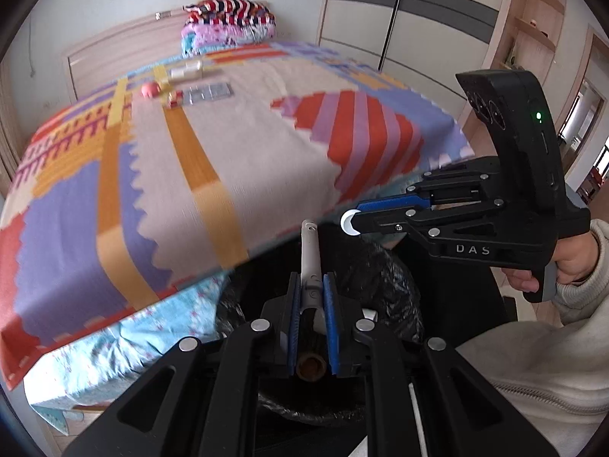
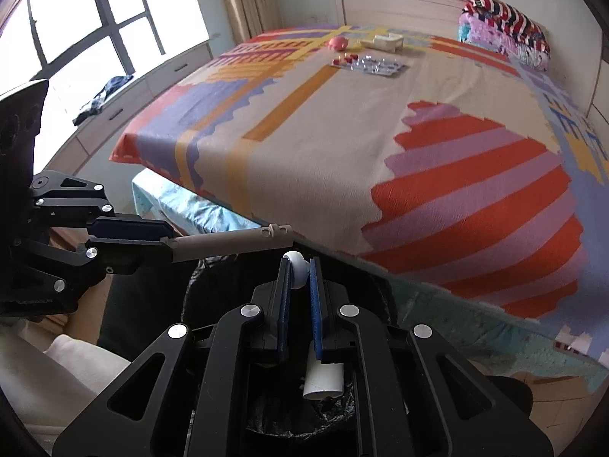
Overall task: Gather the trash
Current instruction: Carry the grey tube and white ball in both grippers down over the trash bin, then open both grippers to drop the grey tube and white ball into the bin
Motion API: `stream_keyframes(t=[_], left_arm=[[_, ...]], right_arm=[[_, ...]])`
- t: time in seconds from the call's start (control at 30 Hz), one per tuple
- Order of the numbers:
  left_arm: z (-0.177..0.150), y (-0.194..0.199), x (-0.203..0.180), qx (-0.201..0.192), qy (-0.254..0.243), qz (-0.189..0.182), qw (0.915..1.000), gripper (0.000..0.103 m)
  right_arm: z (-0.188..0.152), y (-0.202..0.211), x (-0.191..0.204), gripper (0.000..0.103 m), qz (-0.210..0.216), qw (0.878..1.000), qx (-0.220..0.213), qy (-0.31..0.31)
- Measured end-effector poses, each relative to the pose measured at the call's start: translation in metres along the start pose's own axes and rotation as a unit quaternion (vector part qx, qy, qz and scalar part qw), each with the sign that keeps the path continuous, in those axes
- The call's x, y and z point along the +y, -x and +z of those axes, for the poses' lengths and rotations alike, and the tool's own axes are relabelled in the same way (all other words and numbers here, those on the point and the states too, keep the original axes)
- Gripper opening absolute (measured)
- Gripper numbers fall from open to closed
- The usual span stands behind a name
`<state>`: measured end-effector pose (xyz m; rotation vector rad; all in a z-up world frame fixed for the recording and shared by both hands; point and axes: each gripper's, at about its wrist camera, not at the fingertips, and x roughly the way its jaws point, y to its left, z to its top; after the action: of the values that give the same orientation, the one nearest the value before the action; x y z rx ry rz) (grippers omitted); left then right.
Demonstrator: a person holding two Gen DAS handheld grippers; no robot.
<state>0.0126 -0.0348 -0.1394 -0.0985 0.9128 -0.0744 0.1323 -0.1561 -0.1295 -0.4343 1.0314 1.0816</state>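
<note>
My left gripper point(image 1: 311, 285) is shut on a grey-brown tube-shaped piece of trash point(image 1: 309, 255); the tube also shows in the right wrist view point(image 2: 228, 243), sticking out of the left gripper point(image 2: 167, 245). My right gripper point(image 2: 300, 270) is shut on a white plastic tube with a rounded end point(image 2: 297, 268); its white tip shows in the left wrist view point(image 1: 348, 222). Both grippers hover over a bin lined with a black bag point(image 1: 384, 270) at the foot of the bed. More trash lies far up the bed: silver blister packs point(image 2: 378, 65), a pink ball point(image 2: 338, 42), a white box point(image 2: 386, 42).
The bed with a patterned cover point(image 2: 342, 133) fills the view ahead. Folded quilts point(image 2: 502, 30) sit at the headboard. A window and low drawers point(image 2: 114, 87) stand on the left, a wardrobe point(image 1: 399, 19) on the right. The person's sleeve point(image 1: 533, 361) is at lower right.
</note>
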Motion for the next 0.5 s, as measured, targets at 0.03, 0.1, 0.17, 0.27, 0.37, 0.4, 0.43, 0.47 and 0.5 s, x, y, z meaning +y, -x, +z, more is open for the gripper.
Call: stream_keyframes(t=[0.03,0.1,0.17,0.27,0.37,0.4,0.43,0.47,0.5], left_arm=[[-0.003,-0.007,0.000,0.010,0.001,-0.001,1.0000,0.012],[-0.009,-0.018,0.001,0.024,0.005,-0.008,0.9997,0.012],[-0.016,-0.031,0.003,0.042,0.010,-0.006,0.9991,0.012],[-0.024,-0.049,0.005,0.066,0.009,0.012,0.9977,0.012],[-0.032,-0.063,0.006,0.083,0.012,0.012,0.9964,0.012],[-0.034,-0.068,0.007,0.091,0.013,0.008,0.9958,0.012],[-0.035,-0.072,0.007,0.095,0.013,0.009,0.9953,0.012],[-0.036,-0.077,0.008,0.099,0.014,0.010,0.9949,0.012],[-0.037,-0.081,0.008,0.103,0.015,0.008,0.9945,0.012]], right_arm=[[-0.003,-0.004,-0.001,0.011,0.001,1.000,0.007,-0.003],[-0.010,-0.013,-0.004,0.011,0.002,1.000,0.021,-0.008],[-0.016,-0.022,-0.005,0.011,0.001,0.999,0.035,-0.010],[-0.022,-0.035,-0.008,0.011,-0.001,0.998,0.055,-0.013],[-0.029,-0.049,-0.011,0.011,-0.005,0.997,0.078,-0.021],[-0.030,-0.054,-0.012,0.011,-0.002,0.996,0.084,-0.025],[-0.032,-0.056,-0.013,0.011,0.001,0.996,0.088,-0.029],[-0.033,-0.060,-0.014,0.011,0.004,0.995,0.092,-0.030],[-0.034,-0.064,-0.014,0.011,0.002,0.995,0.097,-0.031]])
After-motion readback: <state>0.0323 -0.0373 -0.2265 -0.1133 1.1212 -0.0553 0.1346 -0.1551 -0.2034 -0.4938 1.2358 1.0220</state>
